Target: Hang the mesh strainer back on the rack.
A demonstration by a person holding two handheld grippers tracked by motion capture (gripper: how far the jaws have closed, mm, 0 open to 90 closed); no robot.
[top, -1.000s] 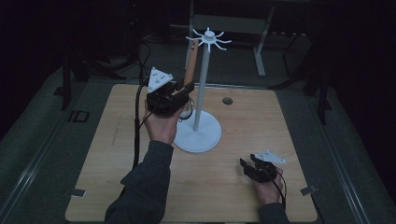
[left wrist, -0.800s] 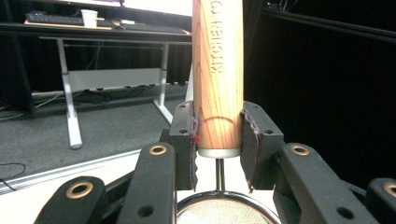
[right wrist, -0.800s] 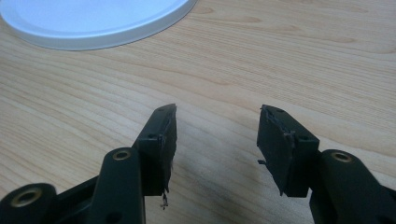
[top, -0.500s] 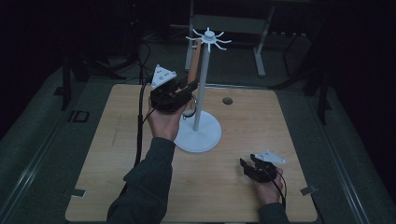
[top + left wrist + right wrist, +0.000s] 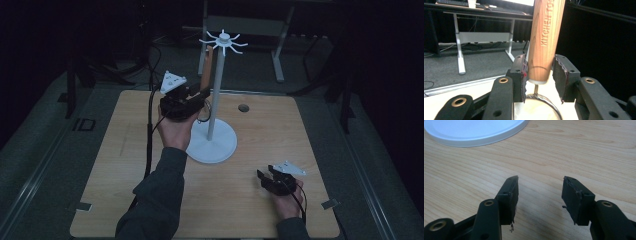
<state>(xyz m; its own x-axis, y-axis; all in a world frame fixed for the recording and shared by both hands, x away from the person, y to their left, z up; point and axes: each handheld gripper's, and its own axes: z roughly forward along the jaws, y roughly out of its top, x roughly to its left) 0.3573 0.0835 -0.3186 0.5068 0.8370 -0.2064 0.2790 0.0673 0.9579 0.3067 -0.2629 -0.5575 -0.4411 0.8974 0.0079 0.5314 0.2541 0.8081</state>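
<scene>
Dim room, wooden counter [image 5: 125, 190]. Wooden-handled utensil [image 5: 546, 37] hanging from white rack [image 5: 215, 145] (hooked, apparently), left gripper [image 5: 540, 75] jaws just opened, flanking handle to release. Right gripper [image 5: 539, 195] parked low, jaws apart, empty.

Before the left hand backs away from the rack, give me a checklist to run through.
1. Left tongs let go: ok; they have just been opening, and a gap shows beside the wooden handle between the pads.
2. Handle hooked on the rack arms: cannot tell.
3. Handle hangs upright beside the pole: ok.
4. Stand base flat on the table: ok.
5. Right tongs open, empty, apart from the base: ok.
</scene>
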